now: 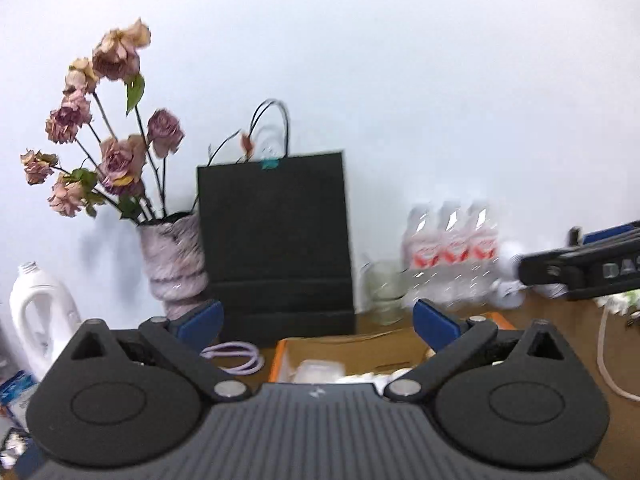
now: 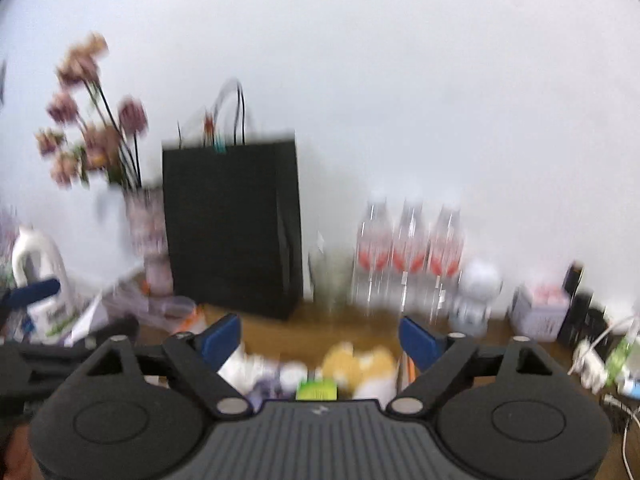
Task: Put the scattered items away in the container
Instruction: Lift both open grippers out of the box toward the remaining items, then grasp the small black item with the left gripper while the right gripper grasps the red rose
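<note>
Lying at six o'clock between the wide, empty jaws of the left gripper (image 1: 318,326), the cardboard box (image 1: 344,350) is seen; the right gripper (image 2: 320,338) is likewise spread wide. "DAS" is read at three o'clock.

Left tool (image 1: 318,322) and right tool (image 2: 320,336), both level, blue fingers spread wide, gripping nothing.

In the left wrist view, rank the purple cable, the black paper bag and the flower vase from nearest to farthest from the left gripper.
1. Purple cable: coiled on the table just ahead of the left gripper, by its left jaw.
2. and 3. Black paper bag, centre, and flower vase to its left: both farther back, too close to rank.
</note>
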{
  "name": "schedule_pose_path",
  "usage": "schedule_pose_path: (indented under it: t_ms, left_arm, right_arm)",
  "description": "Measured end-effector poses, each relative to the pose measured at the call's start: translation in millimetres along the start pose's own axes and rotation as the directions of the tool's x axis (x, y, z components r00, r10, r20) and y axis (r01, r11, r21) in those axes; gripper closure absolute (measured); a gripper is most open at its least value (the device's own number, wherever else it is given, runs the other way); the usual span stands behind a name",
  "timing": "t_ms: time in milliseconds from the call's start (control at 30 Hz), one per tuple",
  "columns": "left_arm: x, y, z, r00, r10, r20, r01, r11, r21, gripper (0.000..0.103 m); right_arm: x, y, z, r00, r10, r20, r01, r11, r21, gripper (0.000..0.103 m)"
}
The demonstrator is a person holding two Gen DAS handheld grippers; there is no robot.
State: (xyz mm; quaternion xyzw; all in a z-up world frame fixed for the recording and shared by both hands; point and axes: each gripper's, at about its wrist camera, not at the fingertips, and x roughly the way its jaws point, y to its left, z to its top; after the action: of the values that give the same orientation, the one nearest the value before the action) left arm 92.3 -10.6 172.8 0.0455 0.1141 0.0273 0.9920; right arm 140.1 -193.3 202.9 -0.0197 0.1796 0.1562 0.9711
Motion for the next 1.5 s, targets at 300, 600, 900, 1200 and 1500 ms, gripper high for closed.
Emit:
schedule_pose_path:
  t_ms: [300,600,900,1200,1500]
  left_arm:
    - [-10,-4,-7,1.0,-0.001,-0.01,0.0,1.0,-0.023,0.0]
    - [-118,-1,-154,0.964,-0.221,-0.147,0.207,0.973,-0.101,0.0]
    - [-53,-32,-165,0.881,-0.397,-0.256,0.393,0.917,-0.067,0.017]
    - [7,-64,-167,0.822,-0.436,-0.365,0.464,0.886,-0.014,0.042]
    - [5,-69,-168,0.806,-0.448,-0.386,0.483,0.875,-0.007,0.08]
  right_arm:
    - [-3,6,-16,0.999,-0.044,0.022,0.043,0.999,0.01,0.015]
    - [-106,6,-164,0.997,-0.043,-0.061,0.052,0.988,0.144,0.015]
    - [-61,-3,-231,0.964,-0.078,-0.254,0.113,0.986,0.124,0.027]
    - [-31,-9,-226,0.953,-0.111,-0.281,0.138,0.987,0.078,0.05]
    - [-32,-10,-225,0.956,-0.115,-0.27,0.141,0.987,0.08,0.062]
